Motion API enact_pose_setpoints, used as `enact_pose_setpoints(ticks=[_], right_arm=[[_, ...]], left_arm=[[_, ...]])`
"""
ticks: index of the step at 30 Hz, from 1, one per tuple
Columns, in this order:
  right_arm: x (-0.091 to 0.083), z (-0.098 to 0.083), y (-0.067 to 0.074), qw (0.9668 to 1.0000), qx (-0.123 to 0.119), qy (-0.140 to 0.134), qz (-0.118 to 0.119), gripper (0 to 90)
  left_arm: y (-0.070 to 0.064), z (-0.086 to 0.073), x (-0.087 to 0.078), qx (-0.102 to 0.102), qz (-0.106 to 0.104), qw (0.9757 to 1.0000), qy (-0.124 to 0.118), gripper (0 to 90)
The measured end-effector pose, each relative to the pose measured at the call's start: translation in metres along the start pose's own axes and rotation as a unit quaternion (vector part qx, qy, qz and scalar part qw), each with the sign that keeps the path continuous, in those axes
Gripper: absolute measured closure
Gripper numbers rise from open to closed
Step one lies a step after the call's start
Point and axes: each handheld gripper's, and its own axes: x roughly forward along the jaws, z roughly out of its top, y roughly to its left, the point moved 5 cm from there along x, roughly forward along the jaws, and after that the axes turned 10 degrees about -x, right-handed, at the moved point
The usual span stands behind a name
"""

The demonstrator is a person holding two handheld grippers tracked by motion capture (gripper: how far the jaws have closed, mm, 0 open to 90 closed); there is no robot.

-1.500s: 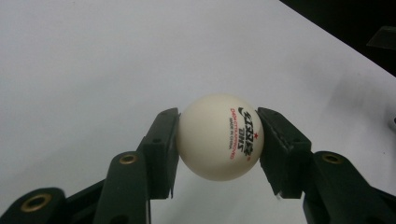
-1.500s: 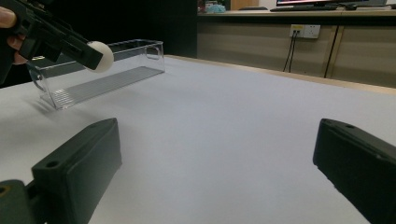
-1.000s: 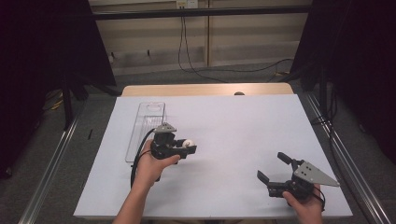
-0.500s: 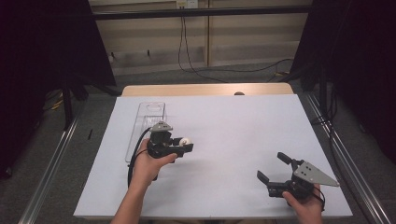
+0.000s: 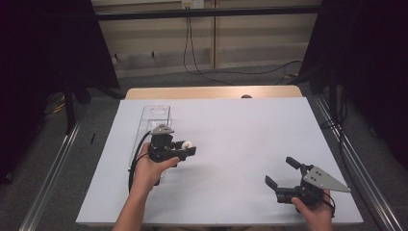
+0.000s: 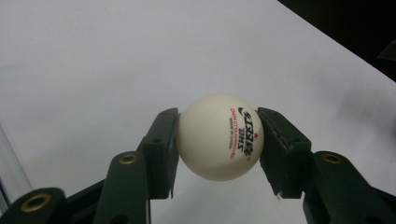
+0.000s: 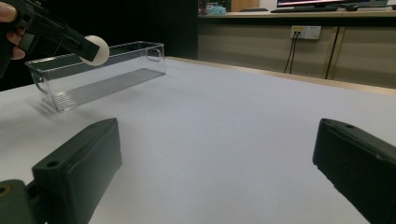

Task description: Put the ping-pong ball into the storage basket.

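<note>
My left gripper (image 5: 186, 146) is shut on a white table-tennis ball (image 5: 188, 145) and holds it above the white table, just right of a clear plastic bin (image 5: 155, 115). In the left gripper view the ball (image 6: 219, 136), with red and black print, is pinched between both black pads (image 6: 163, 149). From the right gripper view the same ball (image 7: 95, 49) hangs in front of the clear bin (image 7: 107, 72), off the table. My right gripper (image 5: 283, 172) rests low at the table's front right, its jaws wide apart and nothing between them (image 7: 219, 158).
A white sheet (image 5: 240, 130) covers the wooden table. Metal rails (image 5: 48, 173) run along both sides on the floor. Cables hang on the far wall (image 5: 192, 43). Dark curtains stand at left and right.
My left hand has drifted slightly left and toward the bin with the ball still held. The right gripper has stayed where it was.
</note>
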Motion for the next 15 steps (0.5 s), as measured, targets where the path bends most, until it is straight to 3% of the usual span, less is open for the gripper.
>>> enact_pose_setpoints(ticks=[8,15], right_arm=[[0.0002,-0.0001,0.0004,1.0,-0.001,0.0,0.002,0.9],[0.0003,-0.0005,0.0002,1.0,-0.002,0.002,0.002,0.9]], left_arm=[[0.0035,-0.0006,-0.0004,0.002,0.003,1.0,0.005,51.0],[0.0055,0.001,-0.0029,0.002,0.008,1.0,-0.005,51.0]])
